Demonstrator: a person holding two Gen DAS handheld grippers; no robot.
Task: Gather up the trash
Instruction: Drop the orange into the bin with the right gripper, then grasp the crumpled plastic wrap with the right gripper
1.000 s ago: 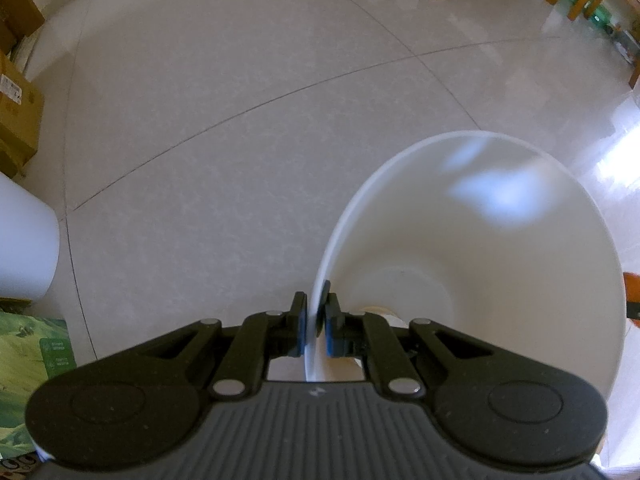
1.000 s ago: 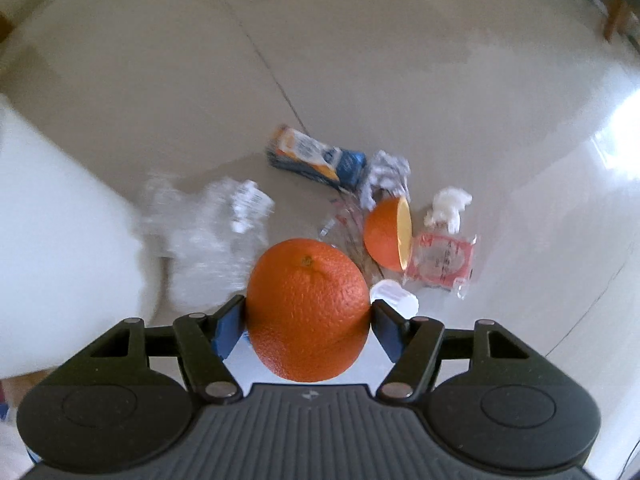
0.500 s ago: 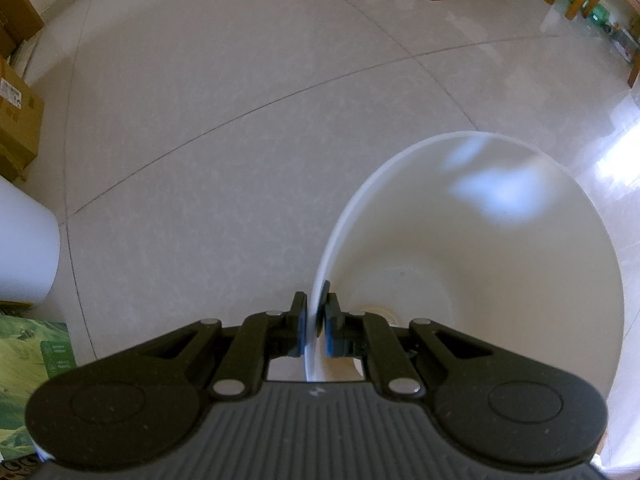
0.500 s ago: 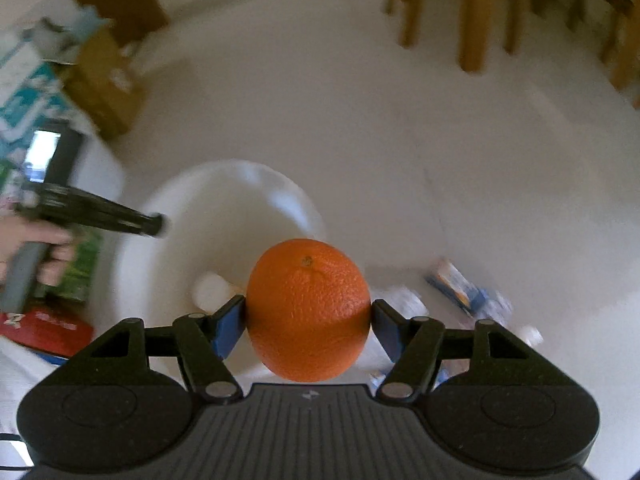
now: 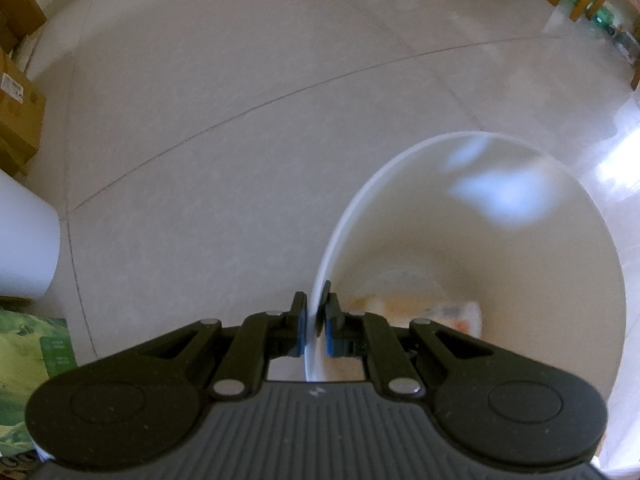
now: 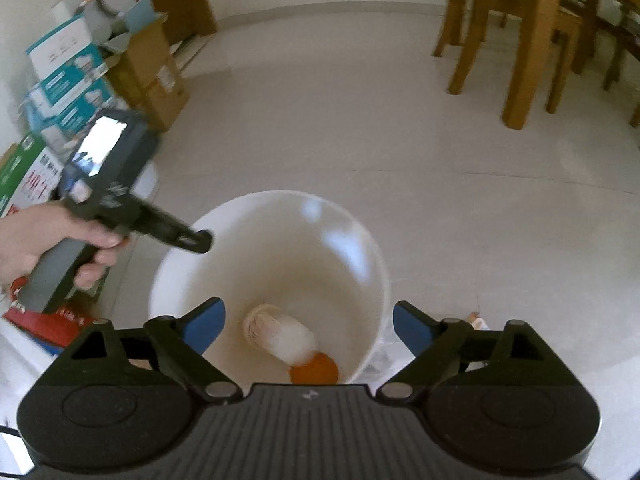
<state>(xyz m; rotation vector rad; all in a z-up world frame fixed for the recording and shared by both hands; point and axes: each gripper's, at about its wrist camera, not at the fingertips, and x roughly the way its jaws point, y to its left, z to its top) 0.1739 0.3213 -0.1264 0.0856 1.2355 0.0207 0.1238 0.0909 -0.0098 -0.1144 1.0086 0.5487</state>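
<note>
My left gripper (image 5: 316,320) is shut on the rim of the white bucket (image 5: 560,208), pinching its near-left edge. The same white bucket (image 6: 180,252) sits under my right gripper (image 6: 308,324), which hangs open above its mouth with nothing between the fingers. The orange (image 6: 314,368) lies at the bottom of the bucket beside a pale crumpled wrapper (image 6: 280,334). From the left wrist view only blurred pale and orange trash (image 5: 440,312) shows on the bucket floor. A hand (image 6: 36,240) holds the left gripper (image 6: 202,240) at the bucket's left rim.
Cardboard and printed boxes (image 6: 80,68) are stacked at the left by the wall. Wooden chair and table legs (image 6: 524,40) stand at the back right. A bit of loose trash (image 6: 478,322) lies on the tiled floor right of the bucket. A white cylinder (image 5: 24,244) stands at the far left.
My right gripper carried the orange from the trash pile to over the bucket, then opened; the orange now lies inside. The left gripper kept its hold on the rim.
</note>
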